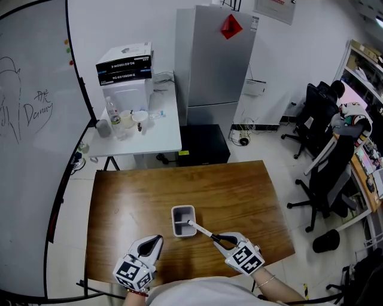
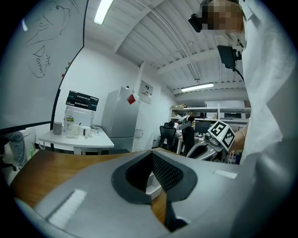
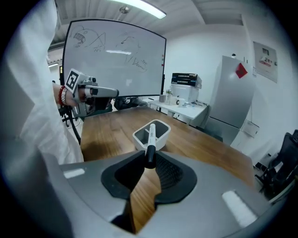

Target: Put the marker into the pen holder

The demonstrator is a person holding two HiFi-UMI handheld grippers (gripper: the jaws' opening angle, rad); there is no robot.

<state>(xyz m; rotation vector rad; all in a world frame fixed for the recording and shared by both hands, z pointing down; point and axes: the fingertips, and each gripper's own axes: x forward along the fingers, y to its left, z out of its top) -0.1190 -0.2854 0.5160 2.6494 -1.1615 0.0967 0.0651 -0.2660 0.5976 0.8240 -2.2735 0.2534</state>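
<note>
Head view: the right gripper point(image 1: 222, 240) clamps the marker point(image 1: 201, 230), whose far end reaches over the pen holder point(image 1: 183, 220) on the surface point(image 1: 239, 191).

Left gripper view: the left gripper point(image 2: 151, 162) is closed and empty.

Right gripper view: only the marker's black end is pinched, so it could pivot, catch the pen holder's rim and tip it.

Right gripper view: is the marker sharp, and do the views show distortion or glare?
Right gripper view: marker and pen holder sharp, straight lines curved, ceiling lamp overexposed. Head view: even light, whiteboard edge bowed. Left gripper view: dark corners, tube light blown out.
</note>
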